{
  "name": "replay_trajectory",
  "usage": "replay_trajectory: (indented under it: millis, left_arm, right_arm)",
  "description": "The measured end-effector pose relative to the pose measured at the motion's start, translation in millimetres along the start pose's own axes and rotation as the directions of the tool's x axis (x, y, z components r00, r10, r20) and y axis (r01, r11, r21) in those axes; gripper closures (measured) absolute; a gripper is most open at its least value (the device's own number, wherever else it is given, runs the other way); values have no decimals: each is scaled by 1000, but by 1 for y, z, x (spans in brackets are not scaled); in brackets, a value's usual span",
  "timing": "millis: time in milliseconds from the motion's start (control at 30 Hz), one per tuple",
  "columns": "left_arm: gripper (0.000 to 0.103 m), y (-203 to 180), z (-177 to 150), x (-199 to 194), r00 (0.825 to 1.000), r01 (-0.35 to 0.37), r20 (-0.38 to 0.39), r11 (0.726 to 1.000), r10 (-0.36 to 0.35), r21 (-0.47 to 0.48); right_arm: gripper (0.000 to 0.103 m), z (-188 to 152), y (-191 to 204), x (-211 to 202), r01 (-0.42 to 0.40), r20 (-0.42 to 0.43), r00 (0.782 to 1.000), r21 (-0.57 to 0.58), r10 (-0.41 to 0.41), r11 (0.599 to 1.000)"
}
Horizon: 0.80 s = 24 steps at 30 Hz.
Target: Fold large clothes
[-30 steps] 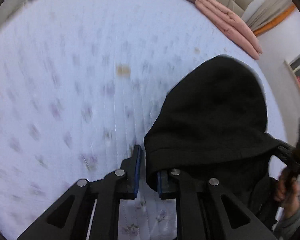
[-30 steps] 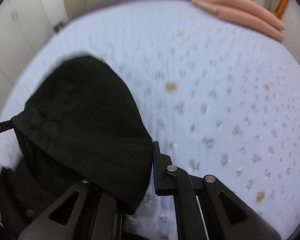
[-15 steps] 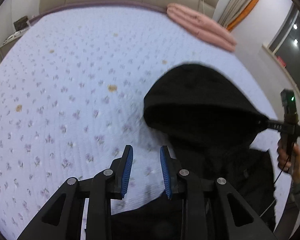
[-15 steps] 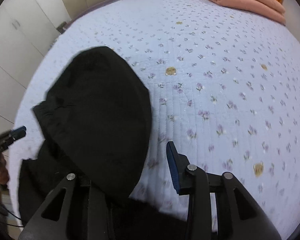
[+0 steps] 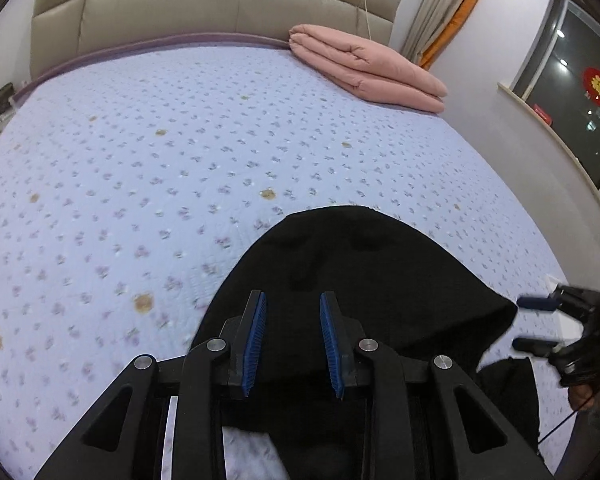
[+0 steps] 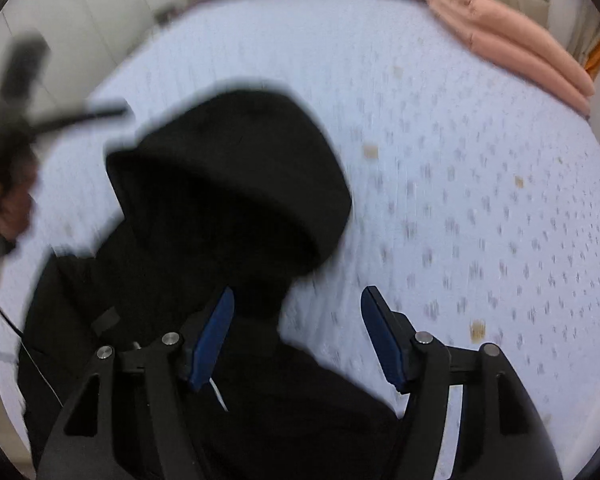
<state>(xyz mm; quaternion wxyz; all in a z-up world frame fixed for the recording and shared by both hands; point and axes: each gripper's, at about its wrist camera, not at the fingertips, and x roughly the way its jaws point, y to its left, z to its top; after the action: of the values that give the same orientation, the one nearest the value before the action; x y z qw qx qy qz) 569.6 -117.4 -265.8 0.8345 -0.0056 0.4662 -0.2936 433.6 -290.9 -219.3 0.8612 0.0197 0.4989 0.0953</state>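
Blue ribbed fingers (image 5: 256, 336) above matte black hoodie (image 5: 372, 264)

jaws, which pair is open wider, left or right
The right gripper: its jaws stand far apart, one over the black hoodie, one over the bedsheet. The left gripper is open too, but narrower.

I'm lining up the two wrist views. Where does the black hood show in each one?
Left wrist: the black hood sits lower centre, just beyond the open jaws.
Right wrist: the black hood is left of centre, blurred.
Shared landmark: the folded pink blanket, upper right in both.
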Motion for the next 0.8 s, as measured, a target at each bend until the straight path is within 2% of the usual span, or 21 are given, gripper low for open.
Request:
replay_trajectory:
  millis: [100,167,233,333,400,533,633,700,800]
  left_arm:
    - [74,-3,-8,30,997,-14,-82,1000,14,3]
    - [74,-1,-22,46,991,-28,-132,1000,29,11]
    - [75,5,-37,55,986,-12,-167,1000,9,-16]
    - [75,15,-56,58,989,40,-138,997,-49,-64]
    - [75,21,-65,61,991,58,-116,994,-68,-93]
    - [75,16,-66,61,994,21,-106,996,-30,-87]
    - [74,1,-56,52,992,-35,-118,999,32,-24]
    - [74,-5,-46,42,995,-29,-98,1000,29,1]
    - [74,-1,-39,31,998,-37,-60,999,36,-11]
  right_arm:
    - [35,32,1,12,-6,84,996,35,3,999]
    - [35,49,3,32,4,83,997,38,-7,999]
    - [37,53,4,59,25,37,999,35,-26,999]
    - [47,41,2,96,55,-54,997,21,-54,998]
    - [47,24,-1,115,61,-110,992,17,-59,998]
    - [46,11,-13,122,20,-68,998,55,-16,998]
    - [46,11,-20,115,-9,-69,998,77,14,997]
    - [46,15,-25,105,-24,-64,998,89,30,996]
    - [44,26,-38,82,-66,-9,998,126,68,990]
